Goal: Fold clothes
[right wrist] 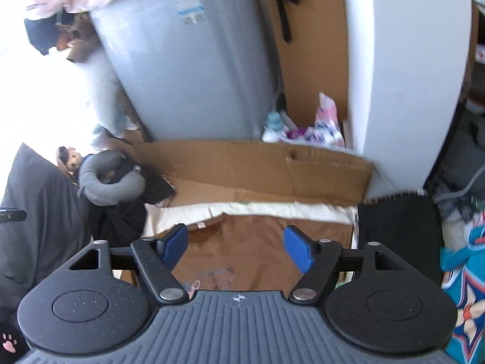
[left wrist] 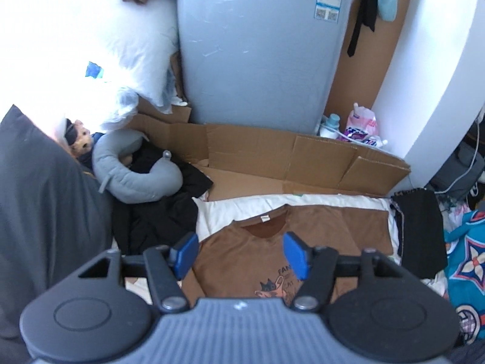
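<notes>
Brown T-shirt [left wrist: 272,248] lies flat, face up, collar toward cardboard, on white cloth [left wrist: 218,212] at centre of work surface; cat print visible on chest.

Step judged: garment spread, fold not yet started.

Left gripper [left wrist: 241,253] released, jaws apart, nothing between pads; hangs above collar. Right gripper [right wrist: 235,248] likewise released, empty, above shirt body.

Next move calls for descent to shirt edge, pinch on sleeve or hem.

Boundaries: black garment [left wrist: 157,218] on left, black cloth [left wrist: 419,233] on right, flattened cardboard [left wrist: 303,163] behind. Room above shirt unobstructed.
</notes>
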A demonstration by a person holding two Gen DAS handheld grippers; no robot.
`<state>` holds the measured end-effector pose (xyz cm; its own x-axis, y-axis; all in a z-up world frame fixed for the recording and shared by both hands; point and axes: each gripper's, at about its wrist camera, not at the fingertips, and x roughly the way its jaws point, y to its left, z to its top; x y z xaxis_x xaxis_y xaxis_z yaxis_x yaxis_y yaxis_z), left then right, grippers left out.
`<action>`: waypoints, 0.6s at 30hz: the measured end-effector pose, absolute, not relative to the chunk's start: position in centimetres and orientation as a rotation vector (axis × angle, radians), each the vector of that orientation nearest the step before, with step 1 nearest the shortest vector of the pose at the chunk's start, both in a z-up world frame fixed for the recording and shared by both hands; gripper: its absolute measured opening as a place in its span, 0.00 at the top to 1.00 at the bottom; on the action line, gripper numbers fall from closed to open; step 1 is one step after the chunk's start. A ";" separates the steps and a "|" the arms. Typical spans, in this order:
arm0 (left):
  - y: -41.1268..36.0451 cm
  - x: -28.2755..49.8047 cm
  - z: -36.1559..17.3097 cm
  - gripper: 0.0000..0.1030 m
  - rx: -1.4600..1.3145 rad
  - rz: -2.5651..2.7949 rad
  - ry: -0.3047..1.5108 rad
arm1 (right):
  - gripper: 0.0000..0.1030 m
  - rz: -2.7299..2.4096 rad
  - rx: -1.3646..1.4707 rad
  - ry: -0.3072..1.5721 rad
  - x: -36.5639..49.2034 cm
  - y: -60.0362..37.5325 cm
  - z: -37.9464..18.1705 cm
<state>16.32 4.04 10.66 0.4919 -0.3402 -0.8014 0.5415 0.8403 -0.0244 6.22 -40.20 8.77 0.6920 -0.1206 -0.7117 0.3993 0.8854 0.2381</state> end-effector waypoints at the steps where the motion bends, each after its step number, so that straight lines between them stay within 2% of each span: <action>1: 4.6 15.9 10.8 0.35 0.245 -0.537 0.908 | 0.21 -0.288 0.383 0.741 6.1 -39.8 9.3; 7: 8.4 14.3 12.0 0.34 0.225 -0.464 0.905 | 0.18 -0.238 0.371 0.689 5.5 -37.6 10.1; 12: 11.4 14.2 13.3 0.28 0.176 -0.412 0.872 | 0.16 -0.204 0.405 0.665 5.7 -36.5 9.4; 18: 13.0 15.2 10.5 0.28 0.195 -0.381 0.845 | 0.15 -0.199 0.445 0.635 6.2 -35.2 5.4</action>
